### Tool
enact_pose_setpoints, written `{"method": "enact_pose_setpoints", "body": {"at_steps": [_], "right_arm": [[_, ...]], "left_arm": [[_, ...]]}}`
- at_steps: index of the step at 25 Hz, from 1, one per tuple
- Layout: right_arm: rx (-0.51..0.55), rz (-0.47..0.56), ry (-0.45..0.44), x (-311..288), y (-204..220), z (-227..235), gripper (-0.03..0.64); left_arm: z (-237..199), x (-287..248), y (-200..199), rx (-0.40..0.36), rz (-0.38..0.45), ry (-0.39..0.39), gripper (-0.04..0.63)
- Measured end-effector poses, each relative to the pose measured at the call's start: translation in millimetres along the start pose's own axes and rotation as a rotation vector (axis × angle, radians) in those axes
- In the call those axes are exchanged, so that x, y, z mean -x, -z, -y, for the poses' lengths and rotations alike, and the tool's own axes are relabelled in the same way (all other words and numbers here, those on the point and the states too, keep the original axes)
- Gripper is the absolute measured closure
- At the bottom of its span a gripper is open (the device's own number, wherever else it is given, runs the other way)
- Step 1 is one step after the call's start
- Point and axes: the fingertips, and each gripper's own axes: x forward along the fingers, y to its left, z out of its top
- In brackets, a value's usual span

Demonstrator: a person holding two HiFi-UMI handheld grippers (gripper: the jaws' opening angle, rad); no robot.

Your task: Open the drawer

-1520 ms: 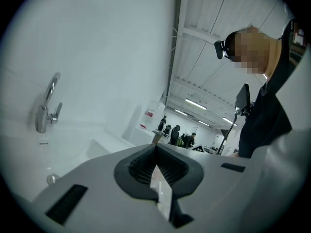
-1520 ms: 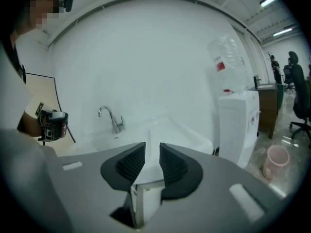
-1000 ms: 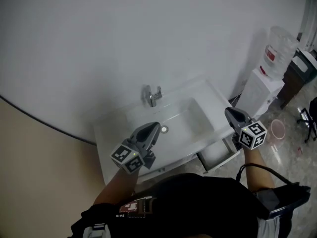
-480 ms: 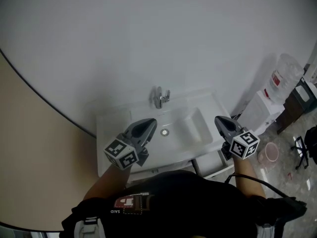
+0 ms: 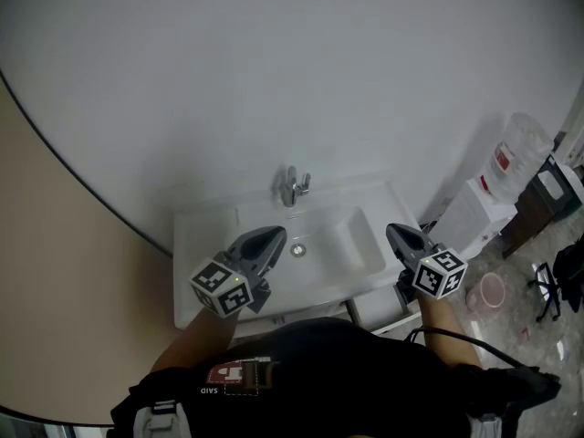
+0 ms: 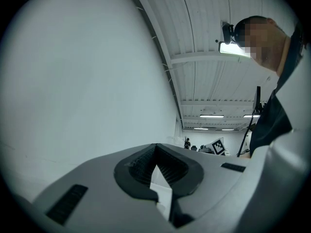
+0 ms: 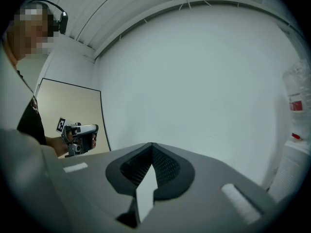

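A white vanity with a sink basin (image 5: 315,240) and a chrome faucet (image 5: 292,188) stands against the wall. Its drawer (image 5: 376,310) is pulled out at the lower right, mostly hidden behind my right arm. My left gripper (image 5: 273,236) (image 6: 155,147) hovers over the basin's left side, shut with nothing between its jaws. My right gripper (image 5: 395,232) (image 7: 151,145) hangs over the vanity's right end, just above the drawer, also shut and empty. Both point at the plain white wall.
A white water dispenser (image 5: 474,213) with a clear bottle (image 5: 517,158) stands right of the vanity. A pink bucket (image 5: 482,290) sits on the floor beside it, and a dark bin (image 5: 547,194) stands further right. In the right gripper view the other gripper (image 7: 80,136) shows at the left.
Both grippers have lifted and drawn back from the vanity front. The right one left the drawer and moved towards the vanity's corner. Little has moved in the last half second.
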Motion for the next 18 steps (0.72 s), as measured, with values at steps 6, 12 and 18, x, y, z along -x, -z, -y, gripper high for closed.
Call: {"method": "enact_pose_setpoints", "body": {"at_steps": [6, 12, 18], "right_arm": [[0.008, -0.003, -0.009, 5.2, 3.0, -7.6, 0.618], [0.006, -0.007, -0.01, 3.6, 6.3, -6.5, 0.618], [0.008, -0.012, -0.013, -1.5, 10.3, -6.0, 0.618]], "left_arm": [[4.4, 9.9, 0.2, -0.014, -0.001, -0.003, 0.595], [3.9, 10.5, 3.9, -0.011, -0.01, -0.006, 0.595], [-0.4, 11.7, 9.2, -0.007, -0.02, -0.007, 0.595]]}}
